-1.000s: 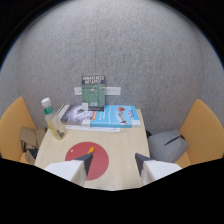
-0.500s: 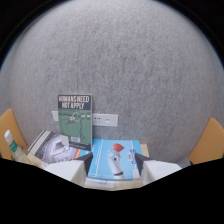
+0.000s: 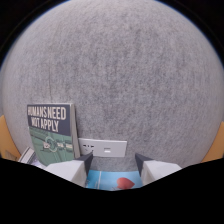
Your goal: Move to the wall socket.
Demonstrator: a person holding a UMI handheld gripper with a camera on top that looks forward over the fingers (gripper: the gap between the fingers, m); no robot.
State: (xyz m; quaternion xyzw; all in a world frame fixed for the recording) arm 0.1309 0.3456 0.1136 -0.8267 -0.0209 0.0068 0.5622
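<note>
Socket (image 3: pixel 102 147) sits low on the grey felt wall (image 3: pixel 125 80), just past the gripper (image 3: pixel 114 162) with its fingers spread and holding nothing, right beside the "Humans Need Not Apply" book (image 3: pixel 50 132), so I'd ease in straight and centered.

A grey, speckled felt-like wall (image 3: pixel 125 75) is seen filling nearly the whole scene. At the left, a dark green book (image 3: pixel 50 132) titled "HUMANS NEED NOT APPLY" is stood upright against the wall, its cover turned outward. Low and near, a blue-covered book (image 3: pixel 107 180) bearing a red shape is laid flat, only partly shown. A sliver of orange chair back (image 3: pixel 2 131) is glimpsed at the far left. Part of another book (image 3: pixel 26 156) is glimpsed beside the green one.
</note>
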